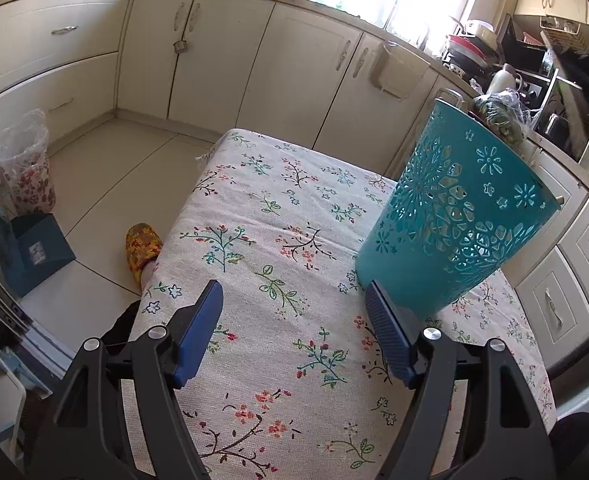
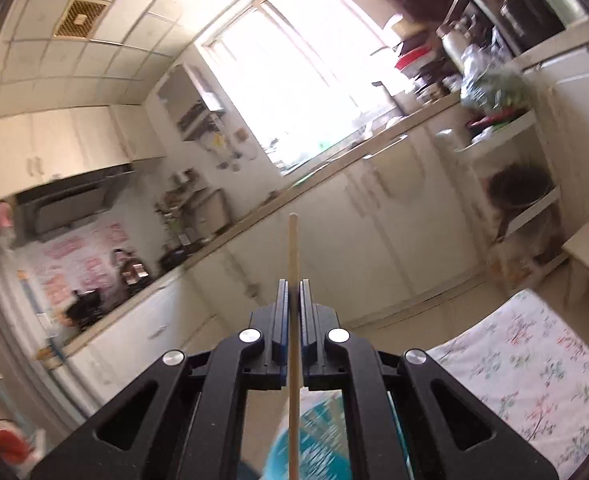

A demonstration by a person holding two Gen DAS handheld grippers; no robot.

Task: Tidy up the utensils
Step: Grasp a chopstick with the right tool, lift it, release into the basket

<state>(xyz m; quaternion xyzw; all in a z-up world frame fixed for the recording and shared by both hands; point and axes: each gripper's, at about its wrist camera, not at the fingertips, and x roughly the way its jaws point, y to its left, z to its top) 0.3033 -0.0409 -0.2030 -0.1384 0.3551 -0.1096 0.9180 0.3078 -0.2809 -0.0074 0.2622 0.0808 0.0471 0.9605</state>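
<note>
Right wrist view: right gripper [image 2: 293, 292] clamps a chopstick [image 2: 293, 248], raised above the table [image 2: 534, 360]. Left gripper [image 1: 294, 300] gapes empty beside the teal holder [image 1: 454, 216] at the table's right edge.

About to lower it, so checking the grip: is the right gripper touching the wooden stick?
Touching. The right wrist view shows the right gripper shut on the wooden stick, both pads pressed against it, with no gap.
</note>
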